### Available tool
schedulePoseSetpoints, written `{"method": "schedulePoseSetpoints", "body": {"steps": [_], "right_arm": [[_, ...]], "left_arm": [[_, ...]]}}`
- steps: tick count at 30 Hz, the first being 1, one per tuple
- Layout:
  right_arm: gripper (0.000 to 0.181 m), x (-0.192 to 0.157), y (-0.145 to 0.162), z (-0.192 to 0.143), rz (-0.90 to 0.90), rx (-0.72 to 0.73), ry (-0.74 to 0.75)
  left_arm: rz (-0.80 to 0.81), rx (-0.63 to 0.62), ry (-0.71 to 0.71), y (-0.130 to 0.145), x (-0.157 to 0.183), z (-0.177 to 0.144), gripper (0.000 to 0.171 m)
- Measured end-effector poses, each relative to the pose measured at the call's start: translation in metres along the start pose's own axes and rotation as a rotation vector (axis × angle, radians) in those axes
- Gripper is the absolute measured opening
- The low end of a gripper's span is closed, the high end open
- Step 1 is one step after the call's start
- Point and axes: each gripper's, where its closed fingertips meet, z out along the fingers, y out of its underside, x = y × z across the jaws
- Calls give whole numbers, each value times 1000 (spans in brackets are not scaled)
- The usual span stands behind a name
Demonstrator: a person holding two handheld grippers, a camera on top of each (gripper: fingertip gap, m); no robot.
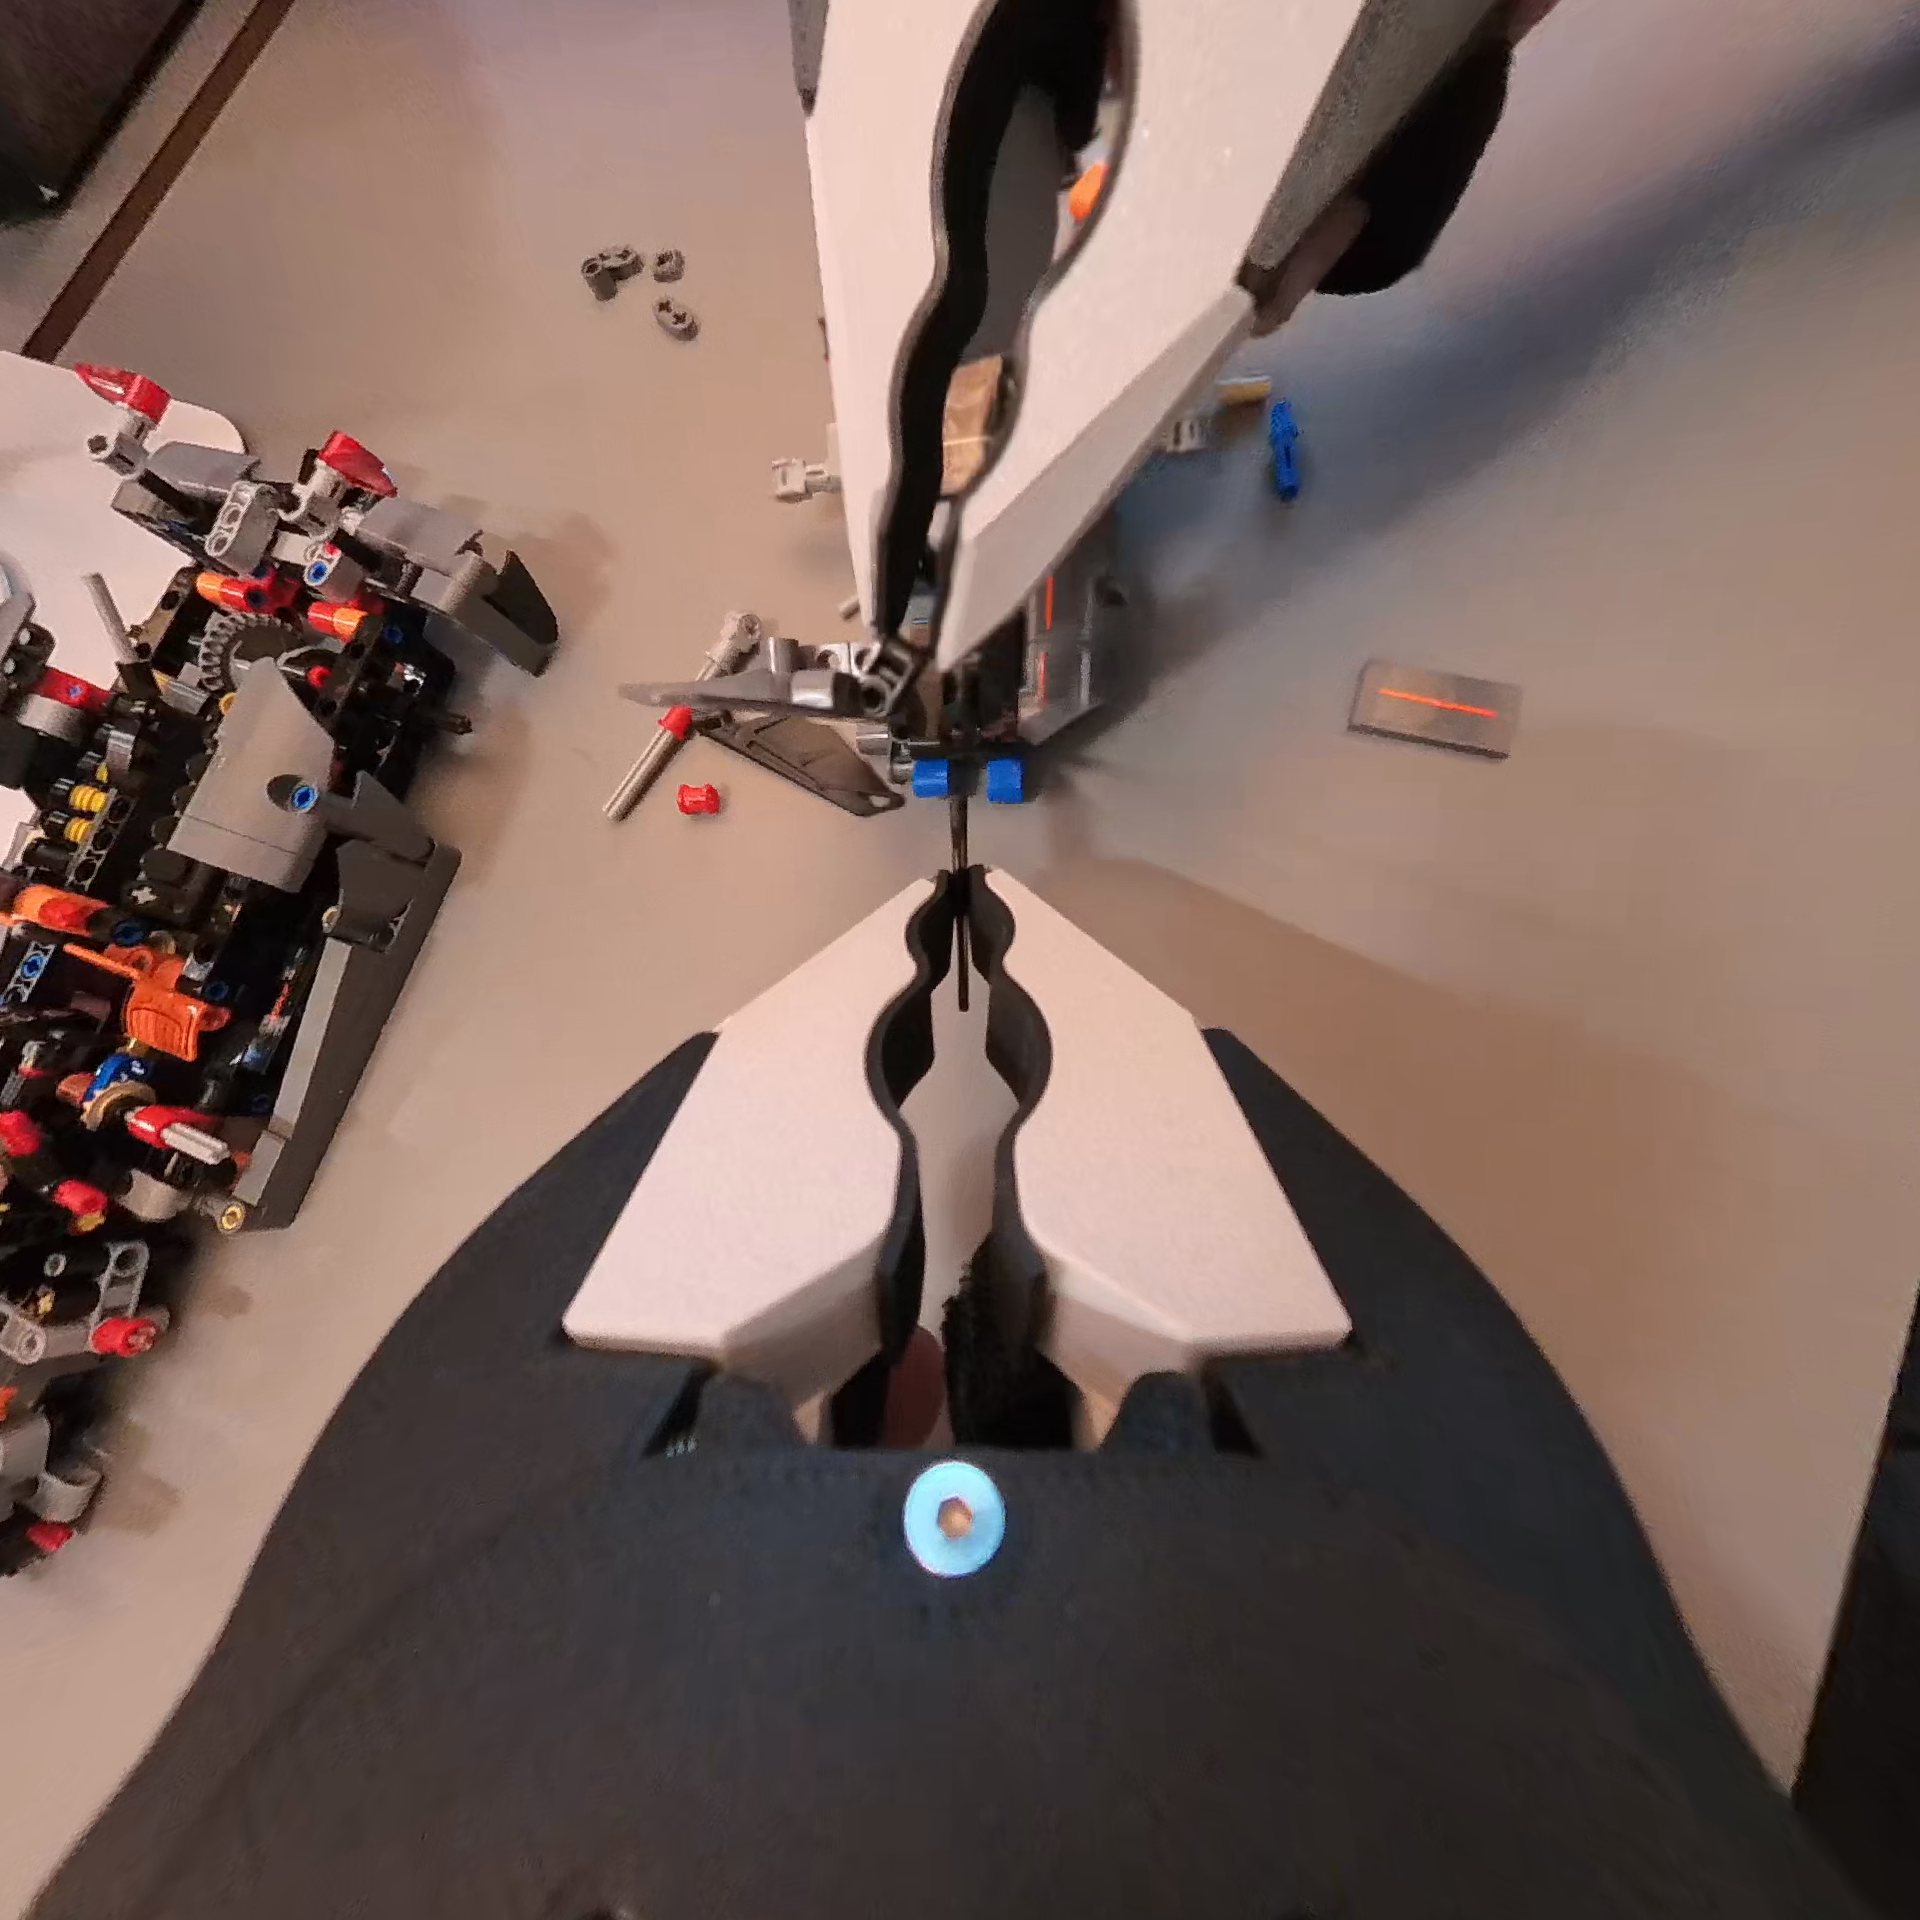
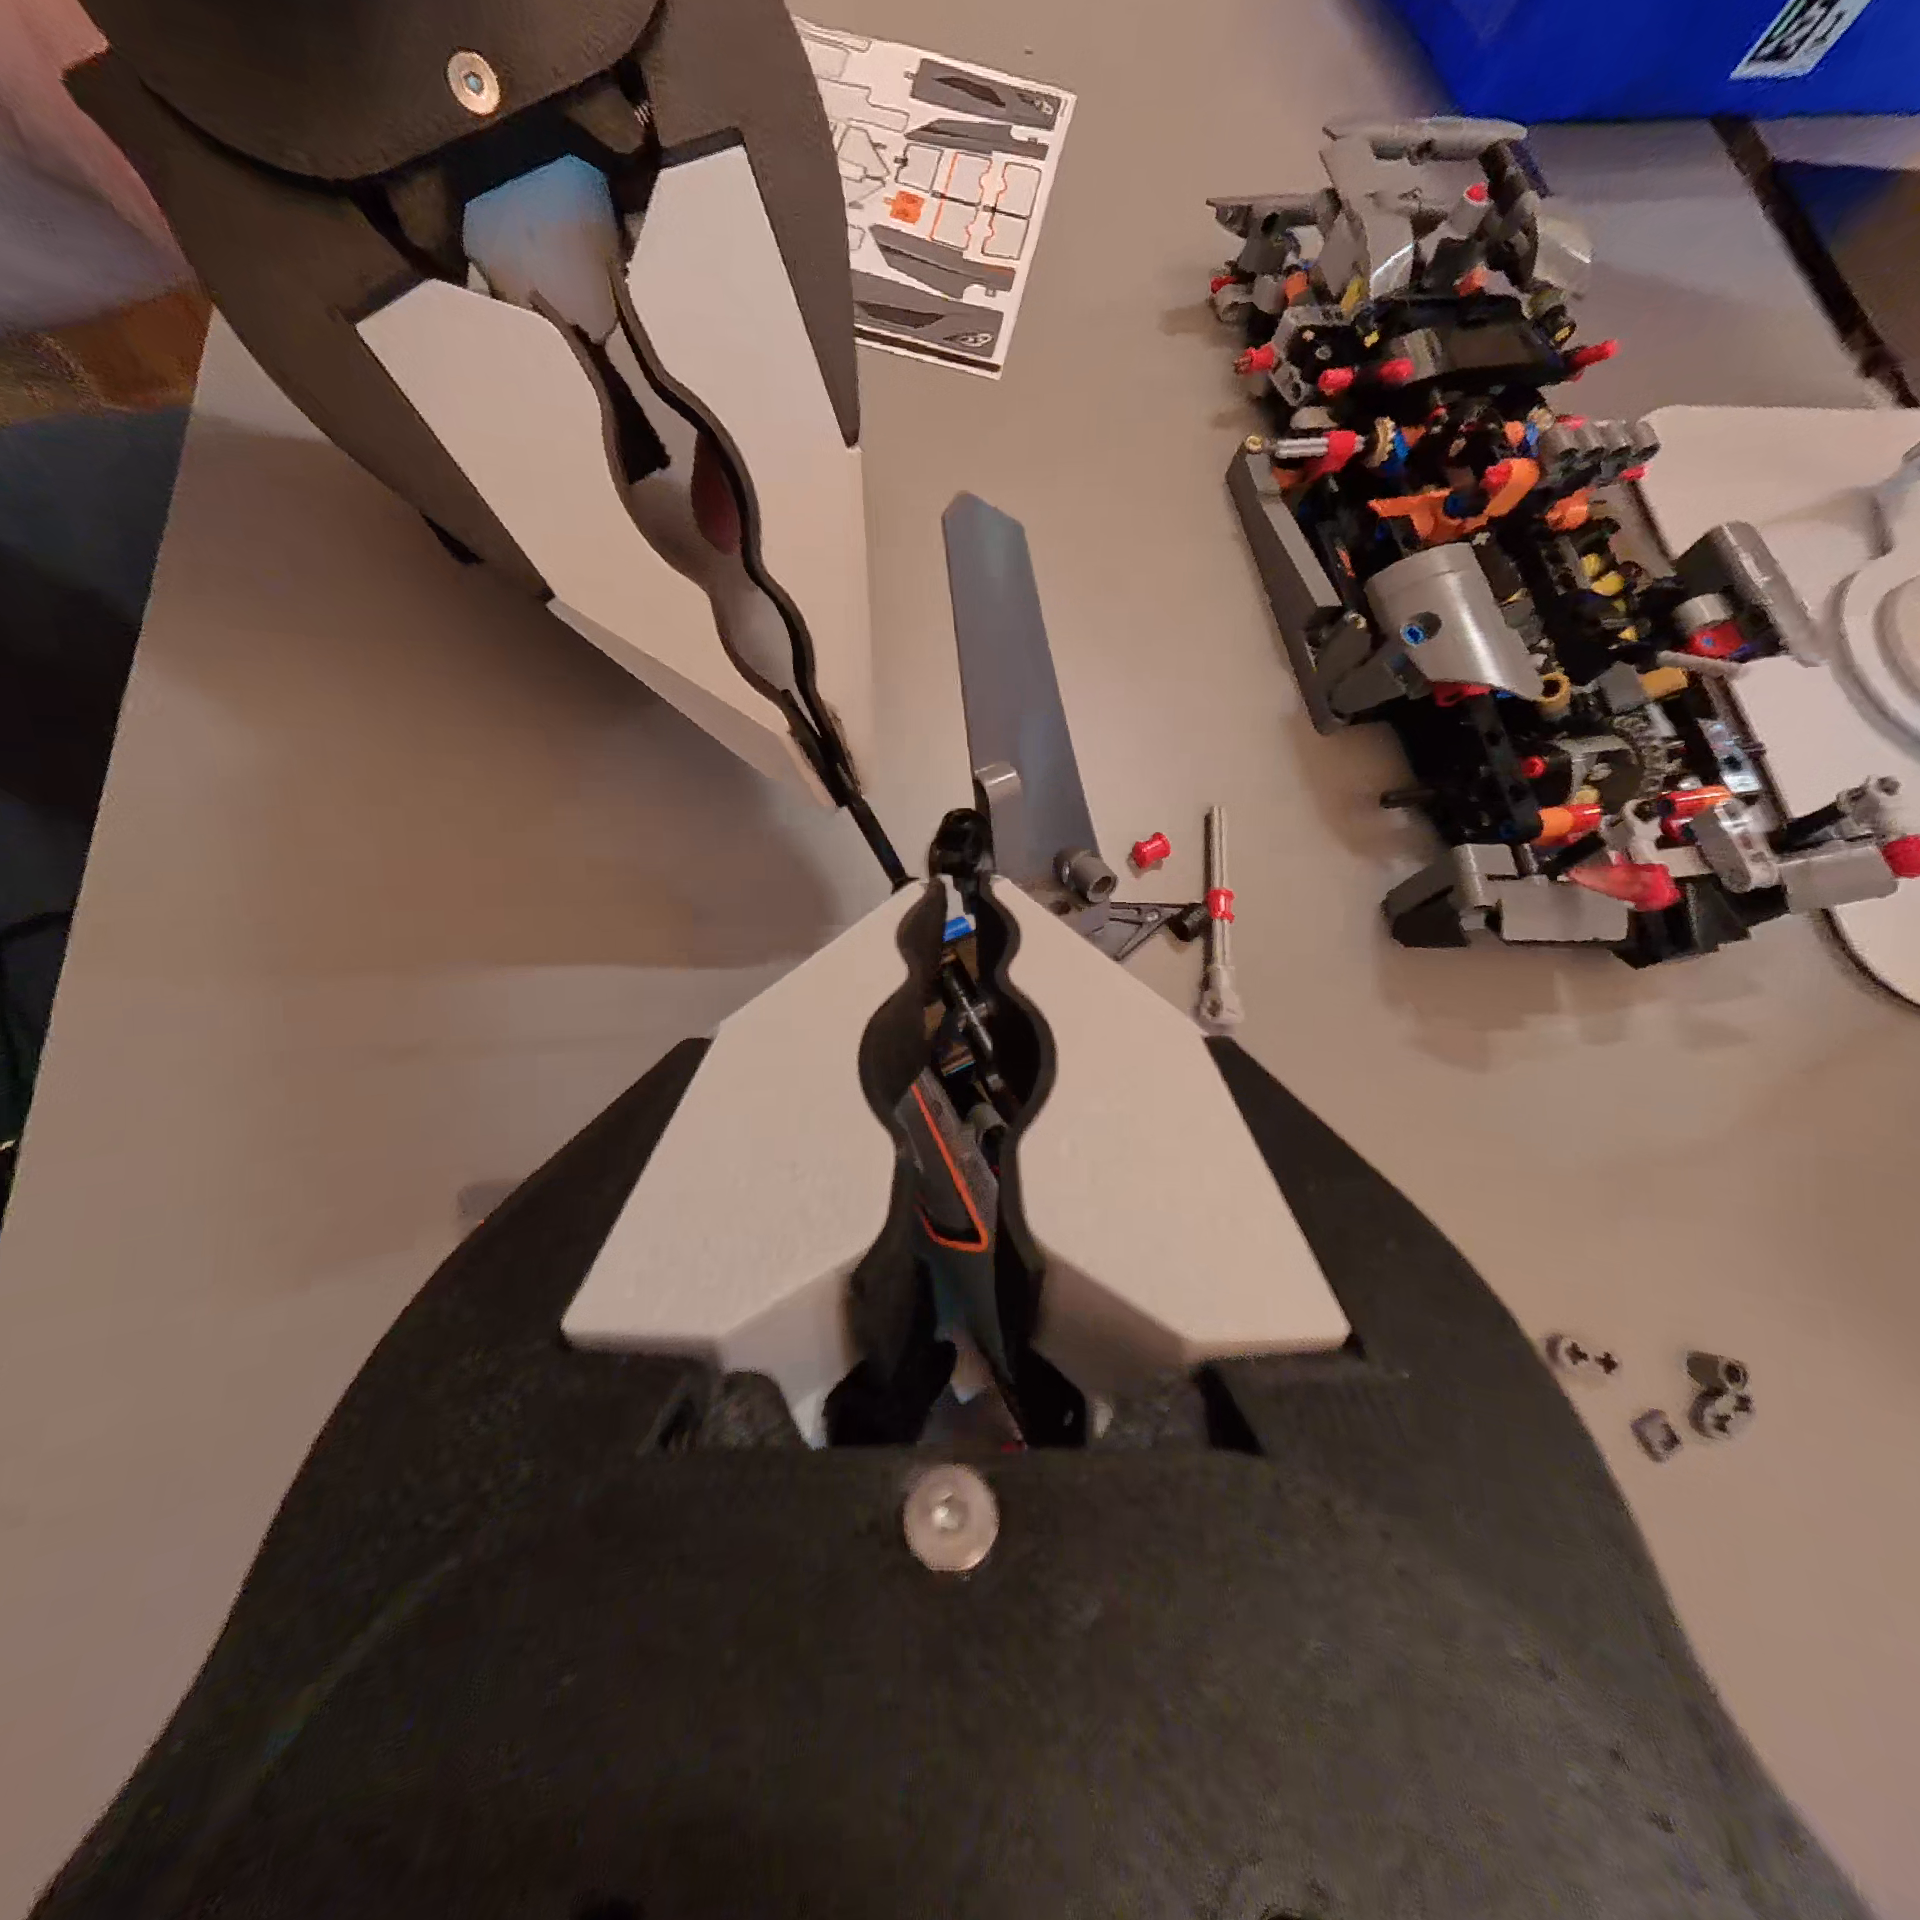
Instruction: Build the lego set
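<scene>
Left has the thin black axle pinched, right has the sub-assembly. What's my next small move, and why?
Probably ease the left gripper forward along the black axle. Its far end sits between the two blue connectors on the sub-assembly clamped in the right gripper; whether it is seated is unclear.

Grey worktop [image 2: 416, 831] carrying a half-built car chassis [image 2: 1538, 623], a sticker sheet [image 2: 951, 208], a loose grey axle [image 2: 1216, 914], a red pin [image 2: 1150, 850], small grey connectors [image 2: 1704, 1397], a blue pin [image 1: 1285, 447], a striped grey tile [image 1: 1439, 712].
</scene>
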Motion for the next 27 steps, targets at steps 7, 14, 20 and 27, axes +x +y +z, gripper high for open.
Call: {"method": "schedulePoseSetpoints", "body": {"steps": [7, 14, 20, 27], "right_arm": [[9, 6, -2, -7, -14, -12, -66], [22, -2, -7, 2, -130, -64, -64], [7, -2, -8, 5, -132, -53, -64], [9, 6, -4, 5, -52, -59, -145]], "left_arm": [[3, 19, 13, -4, -3, 4, 0], [-17, 45, 33, -3, -3, 5, 0], [-4, 34, 37, -2, -5, 7, 0], [13, 39, 34, -4, -11, 7, 0]]}}
